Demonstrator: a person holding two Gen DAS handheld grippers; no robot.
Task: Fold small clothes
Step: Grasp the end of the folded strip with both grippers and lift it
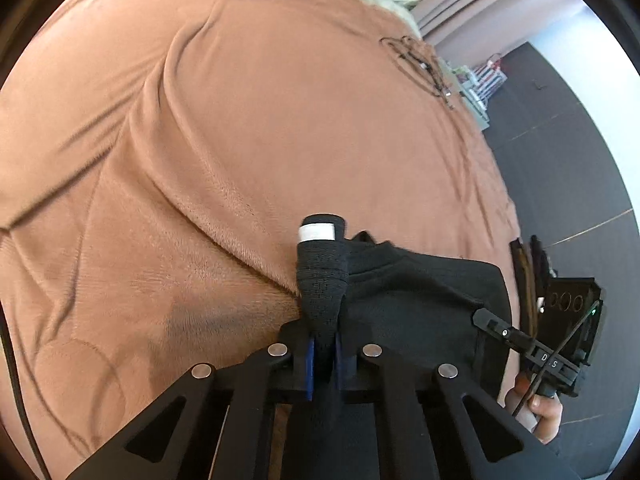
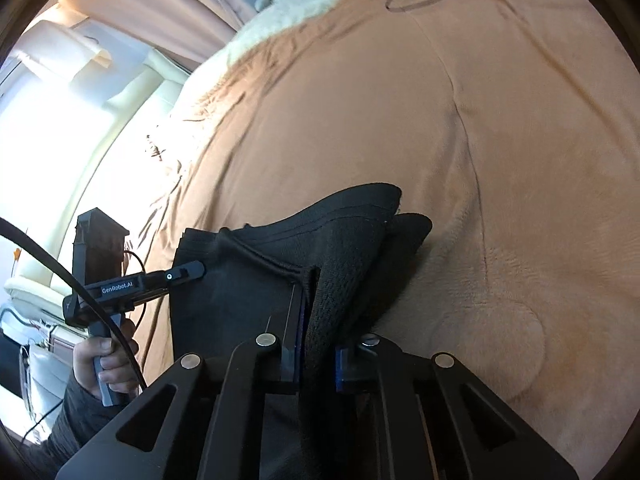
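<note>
A soft brown blanket (image 1: 240, 128) covers the bed, with long creases across it, and a thin black cable (image 1: 420, 64) lies coiled near its far edge. A dark floor (image 1: 568, 184) is visible beside the bed. The black garment (image 1: 416, 296) is held over the near part of the blanket, between both tools. The left gripper (image 1: 322, 320) is pressed together on a bunched edge of the garment, which has a white label (image 1: 318, 233) at the top. The right gripper (image 2: 316, 344) also pinches a fold of the same garment (image 2: 248, 288). The fabric is stretched between them.
</note>
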